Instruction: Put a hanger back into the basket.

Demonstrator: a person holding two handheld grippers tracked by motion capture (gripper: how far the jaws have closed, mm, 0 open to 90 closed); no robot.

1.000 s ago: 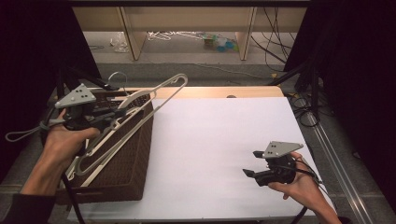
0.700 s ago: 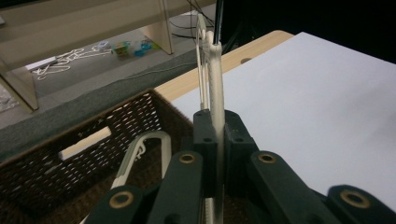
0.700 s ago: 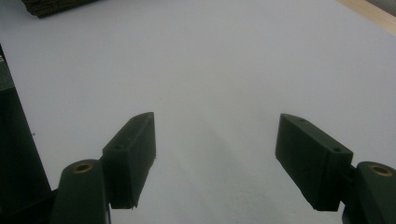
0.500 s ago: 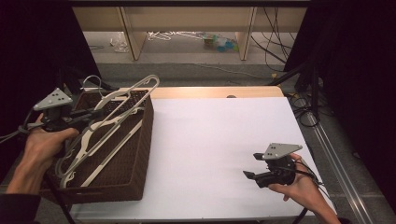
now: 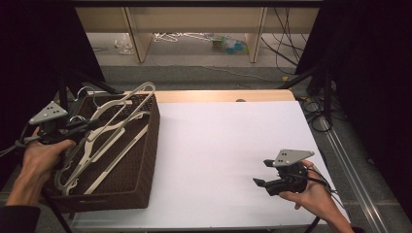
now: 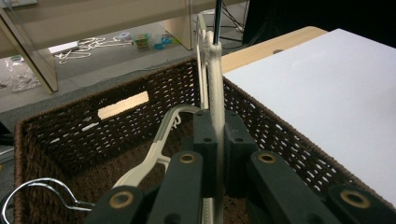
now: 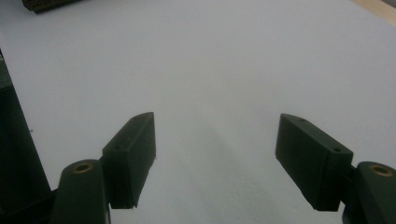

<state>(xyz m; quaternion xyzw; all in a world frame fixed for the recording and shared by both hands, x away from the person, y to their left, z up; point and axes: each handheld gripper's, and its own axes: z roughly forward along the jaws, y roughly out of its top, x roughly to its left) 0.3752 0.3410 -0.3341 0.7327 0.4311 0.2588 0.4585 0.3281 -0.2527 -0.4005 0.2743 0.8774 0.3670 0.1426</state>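
Cream plastic marks the hanger (image 6: 215, 88) that we pinch in our left gripper (image 6: 217, 140), its thin edge caught between the two black jaws, which are pressed together on it. From the left gripper view the hanger rises upright out of the jaws, above the inside of the brown wicker basket (image 6: 289, 140). From the high view the same hanger (image 5: 119, 109) slants across the basket (image 5: 138, 184), its far end resting up on the rear rim, while our left gripper (image 5: 80, 127) sits over the basket's left side with our left hand (image 5: 41, 155) behind it. More hangers (image 5: 97, 160) of the same pale colour lie in the basket beneath it, and a wire hook (image 6: 42, 189) curls near the basket's near corner. The basket stands on the left end of the white table (image 5: 228, 145), whose wooden edge (image 5: 218, 95) runs along the far side. Well apart, at the table's near right corner, our right hand (image 5: 313, 194) holds the right gripper (image 5: 262, 174) low over the bare white surface; its jaws are spread wide with nothing between them, as the right gripper view (image 7: 215, 158) makes plain.
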